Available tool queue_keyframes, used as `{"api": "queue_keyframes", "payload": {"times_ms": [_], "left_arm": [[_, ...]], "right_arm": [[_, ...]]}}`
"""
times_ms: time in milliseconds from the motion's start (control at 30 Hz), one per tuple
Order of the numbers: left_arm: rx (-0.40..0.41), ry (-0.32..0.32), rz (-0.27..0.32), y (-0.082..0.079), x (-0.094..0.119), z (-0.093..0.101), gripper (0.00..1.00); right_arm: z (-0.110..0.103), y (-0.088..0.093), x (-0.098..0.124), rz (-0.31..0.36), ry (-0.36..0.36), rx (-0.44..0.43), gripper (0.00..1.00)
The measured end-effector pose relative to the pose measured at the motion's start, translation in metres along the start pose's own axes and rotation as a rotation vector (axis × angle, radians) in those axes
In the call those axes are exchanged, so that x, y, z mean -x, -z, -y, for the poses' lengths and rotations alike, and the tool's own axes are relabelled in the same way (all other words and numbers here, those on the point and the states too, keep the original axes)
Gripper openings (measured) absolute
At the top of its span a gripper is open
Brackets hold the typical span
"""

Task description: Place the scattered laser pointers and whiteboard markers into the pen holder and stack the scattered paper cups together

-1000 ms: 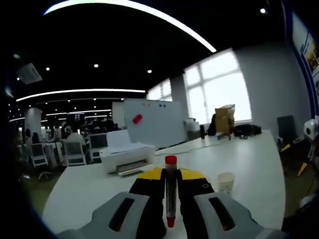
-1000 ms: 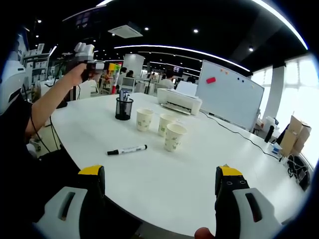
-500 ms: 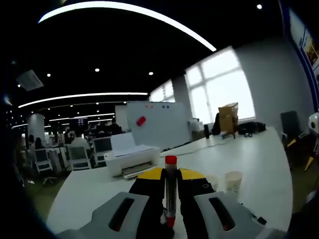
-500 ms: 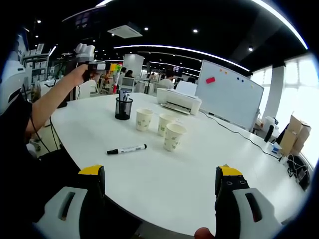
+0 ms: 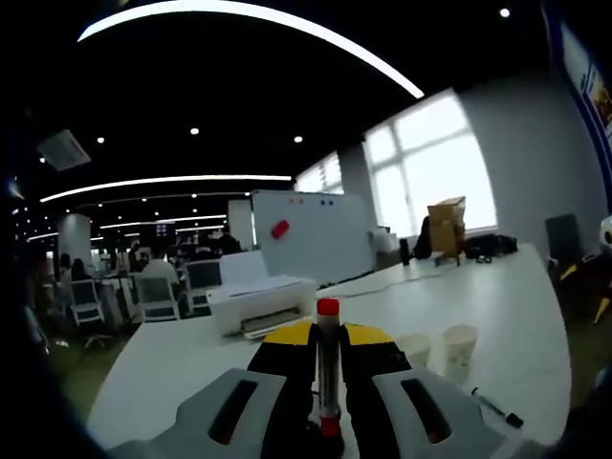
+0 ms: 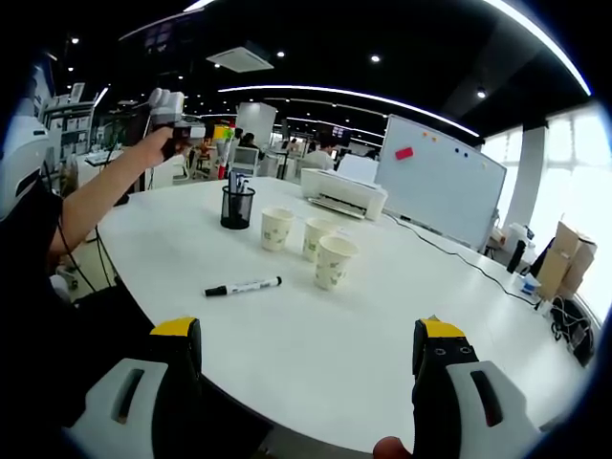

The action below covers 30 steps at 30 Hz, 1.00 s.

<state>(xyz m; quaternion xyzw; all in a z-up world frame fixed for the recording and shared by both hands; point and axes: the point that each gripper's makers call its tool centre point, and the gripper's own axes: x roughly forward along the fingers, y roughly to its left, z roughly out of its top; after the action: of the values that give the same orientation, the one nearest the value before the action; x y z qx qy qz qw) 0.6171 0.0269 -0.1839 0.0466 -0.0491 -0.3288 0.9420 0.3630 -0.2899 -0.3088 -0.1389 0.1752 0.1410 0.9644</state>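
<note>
While left tongs (image 5: 328,335) clamp a red-capped marker (image 5: 328,368) (upright) — right tongs (image 6: 311,346) gape

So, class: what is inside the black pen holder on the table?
A few pens or markers stick up above the pen holder's rim; their kinds are too small to tell. Its mesh wall hides their lower parts and anything shorter inside.

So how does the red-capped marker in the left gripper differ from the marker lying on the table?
The red-capped marker stands upright, clamped between the left gripper's jaws and held above the table. The black-capped marker lies flat and loose on the table, near the paper cups. Both are slim whiteboard markers.
</note>
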Motion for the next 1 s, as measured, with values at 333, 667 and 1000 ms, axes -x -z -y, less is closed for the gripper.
{"api": "queue_keyframes", "payload": {"times_ms": [333,667,1000], "left_arm": [[-0.003,0.003,0.008,0.008,-0.005,-0.003,0.14],[-0.011,-0.027,-0.007,0.025,-0.011,-0.014,0.14],[-0.034,-0.05,0.002,0.032,-0.013,-0.022,0.14]], "right_arm": [[0.001,0.0,0.001,-0.002,0.002,0.004,0.86],[0.001,-0.001,0.002,-0.007,0.004,0.01,0.86],[0.001,-0.001,0.001,-0.004,0.003,0.008,0.86]]}}
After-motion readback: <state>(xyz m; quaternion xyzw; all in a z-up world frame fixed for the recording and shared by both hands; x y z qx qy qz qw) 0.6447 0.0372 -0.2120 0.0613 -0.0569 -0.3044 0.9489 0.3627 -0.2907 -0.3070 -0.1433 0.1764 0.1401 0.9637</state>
